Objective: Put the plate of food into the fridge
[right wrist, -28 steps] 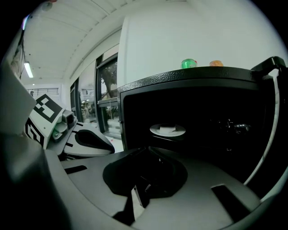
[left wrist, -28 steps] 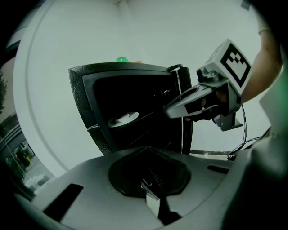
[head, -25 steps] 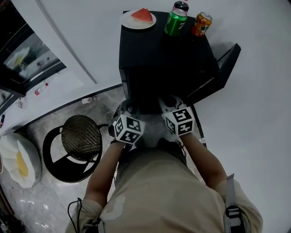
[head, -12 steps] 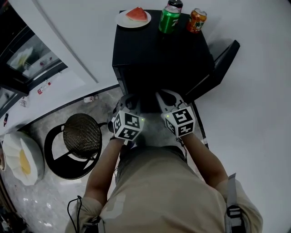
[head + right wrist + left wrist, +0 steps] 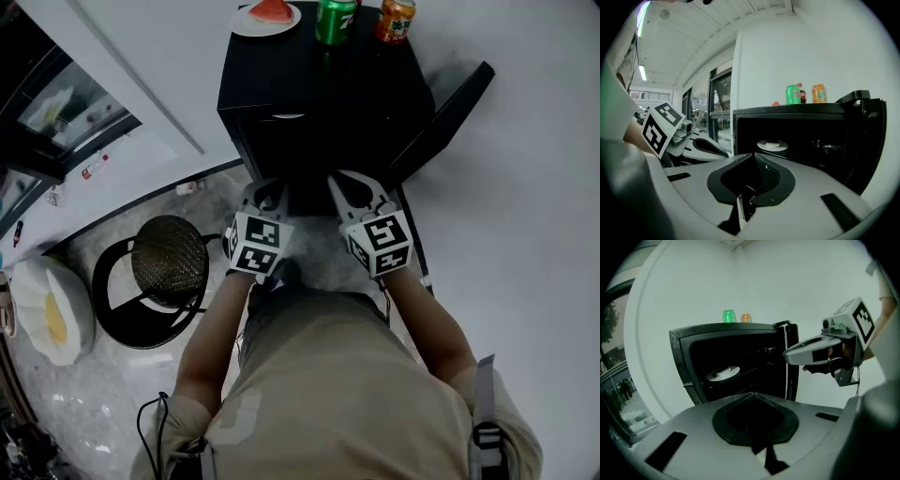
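Ok so the plate of food (image 5: 246, 22) we're after looks like the white one carrying the watermelon slice (image 5: 272, 9). It's up on top of the fridge (image 5: 319, 94), at about 11 o'clock from us. The green can (image 5: 333, 19) and orange can (image 5: 395, 19) are lined up at its 3 o'clock. The door (image 5: 450, 112) hangs open out at 2 o'clock.

There's also a second plate (image 5: 712, 376) on a shelf inside, and we honestly can't tell what's on that one, it's too dark in there.

The left hand-held gripper (image 5: 265, 192) and right hand-held gripper (image 5: 354, 186) are both closed on nothing, low in front of the opening.

Handling-wise, we reckon it's rigid and breakable, and the glossy rim is probably slippery. The slice is loose and wet, so it'll slide if the plate tilts. We'd pinch the bare rim at 6 o'clock, the side nearest us, maybe with the other gripper on the opposite edge, and keep it dead level.
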Demonstrator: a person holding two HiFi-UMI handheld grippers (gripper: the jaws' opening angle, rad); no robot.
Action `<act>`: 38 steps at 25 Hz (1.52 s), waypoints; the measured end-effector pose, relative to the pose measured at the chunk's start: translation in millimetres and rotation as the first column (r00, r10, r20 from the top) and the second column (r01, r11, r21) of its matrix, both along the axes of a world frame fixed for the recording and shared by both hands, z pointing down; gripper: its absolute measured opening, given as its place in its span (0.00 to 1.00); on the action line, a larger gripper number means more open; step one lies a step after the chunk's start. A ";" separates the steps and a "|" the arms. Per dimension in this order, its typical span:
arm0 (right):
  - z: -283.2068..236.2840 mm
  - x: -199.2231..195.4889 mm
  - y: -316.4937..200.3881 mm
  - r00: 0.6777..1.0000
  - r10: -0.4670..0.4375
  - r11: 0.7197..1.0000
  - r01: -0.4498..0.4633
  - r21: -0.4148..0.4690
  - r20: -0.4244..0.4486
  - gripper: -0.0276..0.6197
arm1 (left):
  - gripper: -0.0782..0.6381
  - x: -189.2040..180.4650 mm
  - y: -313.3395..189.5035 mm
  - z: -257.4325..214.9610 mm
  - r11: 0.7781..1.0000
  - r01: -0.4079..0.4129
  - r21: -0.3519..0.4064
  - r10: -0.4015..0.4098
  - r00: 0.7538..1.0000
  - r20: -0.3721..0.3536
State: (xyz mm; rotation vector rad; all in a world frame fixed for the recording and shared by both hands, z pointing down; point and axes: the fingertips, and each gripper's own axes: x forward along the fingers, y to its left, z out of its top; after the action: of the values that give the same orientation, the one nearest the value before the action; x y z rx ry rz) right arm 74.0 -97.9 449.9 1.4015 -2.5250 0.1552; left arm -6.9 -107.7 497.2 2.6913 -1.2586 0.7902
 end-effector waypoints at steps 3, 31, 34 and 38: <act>-0.4 -0.3 13.5 1.000 -0.023 1.000 0.023 0.011 -0.012 0.09 | 0.12 4.2 9.1 -1.8 1.000 0.006 0.008 -0.006 1.000 0.002; -11.6 10.1 102.7 0.976 -0.211 0.975 0.215 0.060 -0.059 0.09 | 0.13 36.8 93.9 -27.9 0.996 0.082 0.041 -0.083 0.996 0.021; -8.2 7.6 108.1 0.970 -0.231 0.970 0.235 0.055 -0.068 0.09 | 0.13 36.4 100.2 -25.7 0.995 0.091 0.029 -0.092 0.995 0.024; -8.8 5.8 115.6 0.964 -0.255 0.964 0.259 0.058 -0.071 0.09 | 0.13 35.7 107.2 -28.5 0.994 0.107 0.023 -0.107 0.994 0.016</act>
State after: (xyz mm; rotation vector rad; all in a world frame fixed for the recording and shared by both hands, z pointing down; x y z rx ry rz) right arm 79.8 17.7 441.1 1.0678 -2.6508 -0.0210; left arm 28.8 -0.5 468.8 2.6134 -1.4099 0.7921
